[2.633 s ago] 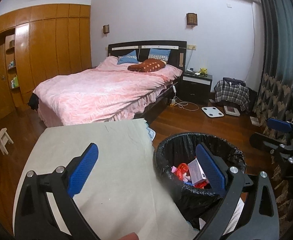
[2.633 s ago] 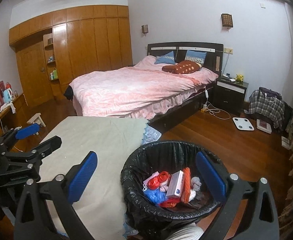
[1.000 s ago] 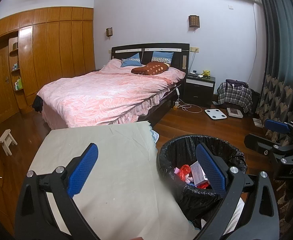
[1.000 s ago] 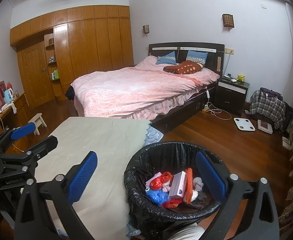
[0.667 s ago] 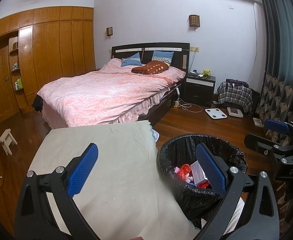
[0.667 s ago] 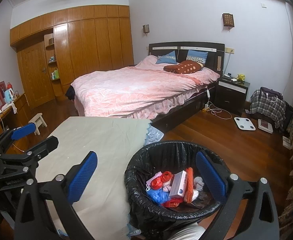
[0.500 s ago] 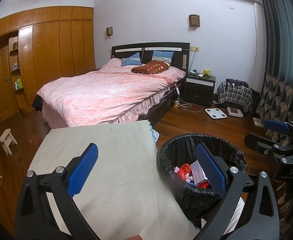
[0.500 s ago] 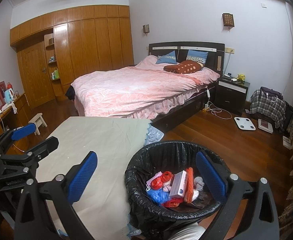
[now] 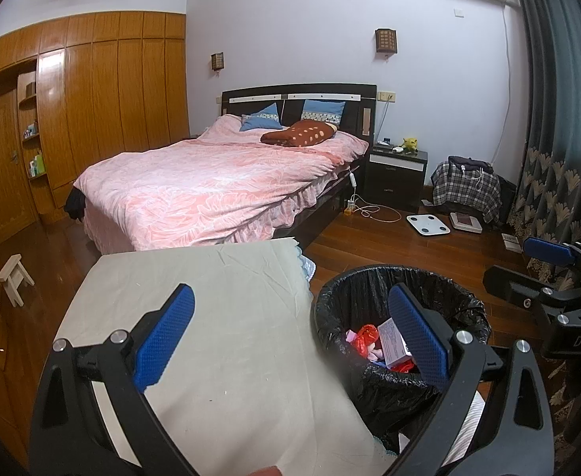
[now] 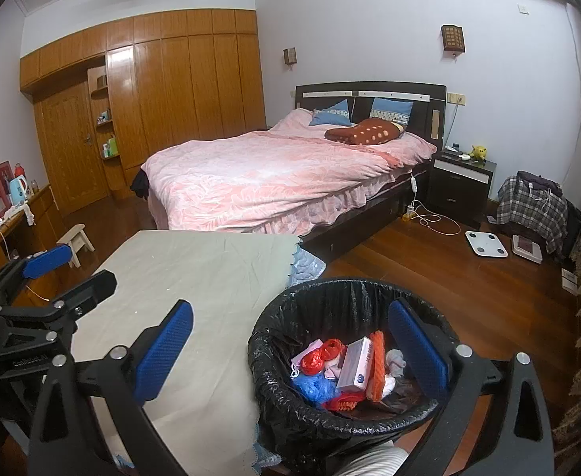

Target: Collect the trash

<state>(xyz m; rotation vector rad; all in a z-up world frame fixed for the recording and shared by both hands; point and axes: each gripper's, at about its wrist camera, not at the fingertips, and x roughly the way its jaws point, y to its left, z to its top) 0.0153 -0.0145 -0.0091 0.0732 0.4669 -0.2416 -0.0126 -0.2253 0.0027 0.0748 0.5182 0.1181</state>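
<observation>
On my far left, my left gripper point(image 9: 290, 333) hangs over the table point(image 9: 219, 317), blue pads spread wide with nothing between them; the beige cloth beneath is bare. In the right wrist view that same gripper shows at the left edge, held above the table's near corner. Moving right, my right gripper point(image 10: 290, 341) hovers spread wide too, gripping nothing, one finger over the cloth and the other over the bin point(image 10: 274, 357). The bin, lined with a black bag, stands on the wood floor right beside the table's right edge. Inside it sits the trash: a red plastic scrap point(image 10: 322, 355), a blue crumpled bag point(image 10: 314, 386), a white carton point(image 10: 353, 365), an orange strip point(image 10: 375, 365) and a pale wad point(image 10: 396, 359), all piled together. Beyond, a pink-covered bed point(image 10: 274, 182), and at the far right a white scale point(image 10: 485, 243) flat on the floor.
</observation>
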